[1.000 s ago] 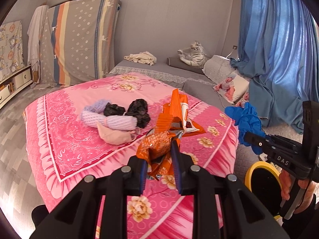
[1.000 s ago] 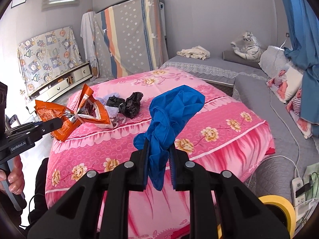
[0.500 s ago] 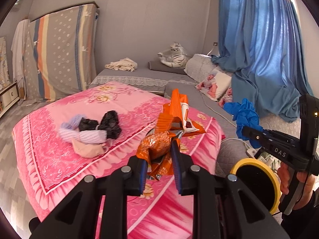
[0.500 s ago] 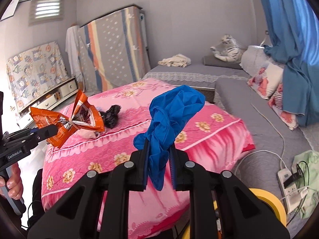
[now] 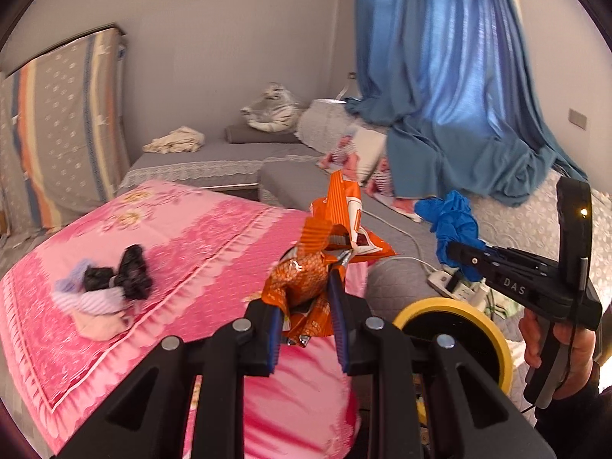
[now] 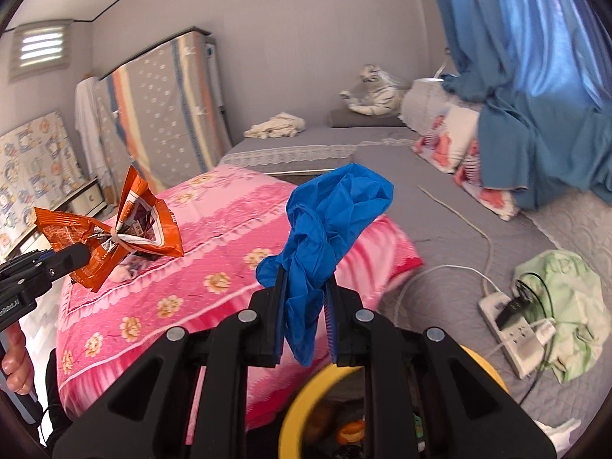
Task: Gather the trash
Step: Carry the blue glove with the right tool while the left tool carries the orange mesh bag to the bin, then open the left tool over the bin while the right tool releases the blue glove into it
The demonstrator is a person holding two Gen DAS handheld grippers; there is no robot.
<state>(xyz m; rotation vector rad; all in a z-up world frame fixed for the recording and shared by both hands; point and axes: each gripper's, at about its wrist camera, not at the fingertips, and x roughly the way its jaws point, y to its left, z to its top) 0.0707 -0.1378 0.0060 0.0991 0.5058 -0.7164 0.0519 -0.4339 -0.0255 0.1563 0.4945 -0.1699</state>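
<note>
My left gripper [image 5: 306, 287] is shut on a crumpled orange snack wrapper [image 5: 317, 264], held in the air past the corner of the pink bed [image 5: 191, 229]. The same wrapper [image 6: 114, 233] shows at the left of the right wrist view. My right gripper [image 6: 304, 290] is shut on a bunched blue glove [image 6: 329, 225]; in the left wrist view that glove [image 5: 451, 225] hangs at the right. A yellow-rimmed bin [image 5: 451, 329] stands low beside the bed; its rim [image 6: 302, 401] lies just below the right gripper, with some trash inside.
A pile of small clothes [image 5: 107, 290] lies on the pink bedspread. A white power strip [image 6: 516, 329] with cables and a green cloth [image 6: 566, 306] sit on the grey mat. Blue curtains [image 5: 451, 76] hang on the right. A person's hand [image 5: 554, 344] holds the right gripper.
Both grippers have swung rightward off the bed toward the grey mat, still holding wrapper and glove. The yellow-rimmed bin has come nearer and larger in both views.
</note>
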